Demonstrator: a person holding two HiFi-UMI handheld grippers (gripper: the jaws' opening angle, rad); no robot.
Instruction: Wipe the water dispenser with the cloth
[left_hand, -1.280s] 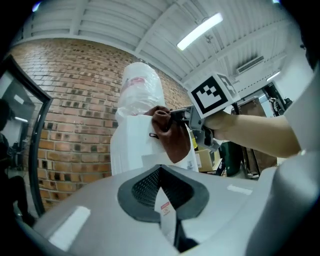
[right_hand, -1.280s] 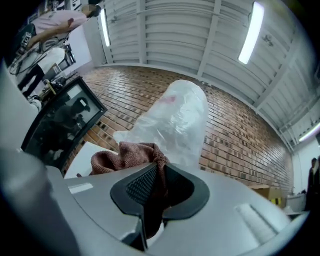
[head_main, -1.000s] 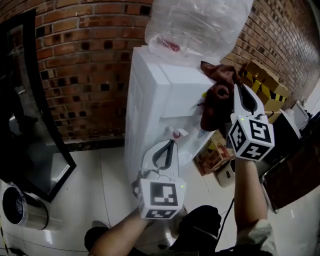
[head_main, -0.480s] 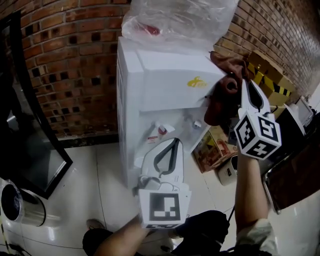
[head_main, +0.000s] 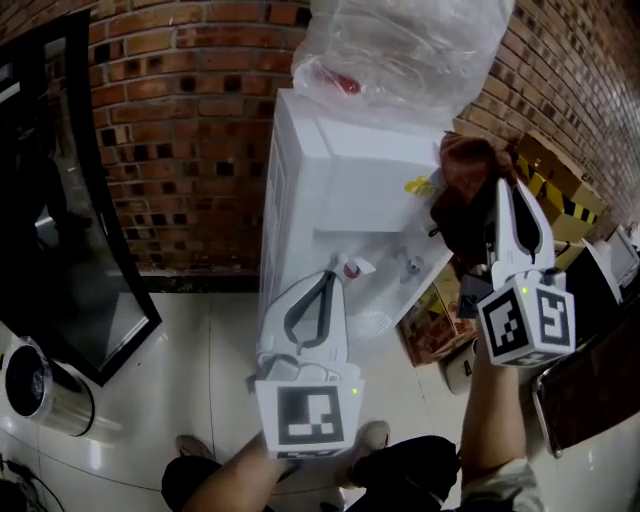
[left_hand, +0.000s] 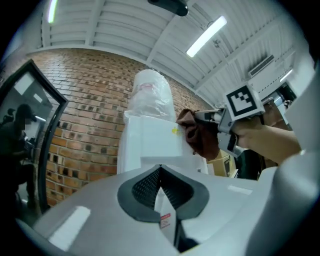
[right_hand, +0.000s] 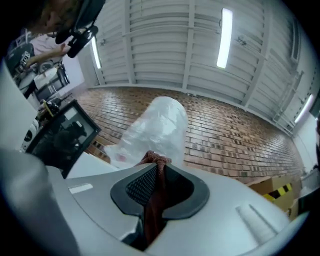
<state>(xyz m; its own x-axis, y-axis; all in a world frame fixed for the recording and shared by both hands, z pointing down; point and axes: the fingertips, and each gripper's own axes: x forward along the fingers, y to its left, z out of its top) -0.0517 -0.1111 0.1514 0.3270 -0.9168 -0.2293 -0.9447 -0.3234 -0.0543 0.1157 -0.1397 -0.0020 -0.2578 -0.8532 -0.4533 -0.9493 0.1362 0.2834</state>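
The white water dispenser (head_main: 340, 190) stands against the brick wall, and its bottle (head_main: 400, 45) is wrapped in clear plastic. My right gripper (head_main: 508, 192) is shut on a dark red cloth (head_main: 462, 195), which hangs against the dispenser's upper right corner beside a yellow logo. In the right gripper view the cloth (right_hand: 156, 200) runs between the pads, with the bottle (right_hand: 155, 130) ahead. My left gripper (head_main: 330, 276) is shut and holds nothing, just left of the red tap (head_main: 352, 268). The left gripper view shows the dispenser (left_hand: 150, 142), the cloth (left_hand: 200, 136) and the right gripper (left_hand: 216, 118).
Cardboard boxes with yellow-black tape (head_main: 545, 175) are stacked to the right of the dispenser, with another box (head_main: 435, 320) on the floor below. A black-framed glass panel (head_main: 70, 200) leans at the left. A steel bin (head_main: 40, 395) stands at the lower left on the white tiles.
The right gripper has shifted with the cloth along the dispenser's upper right corner. The left gripper has risen a little toward the taps. Both stay shut.
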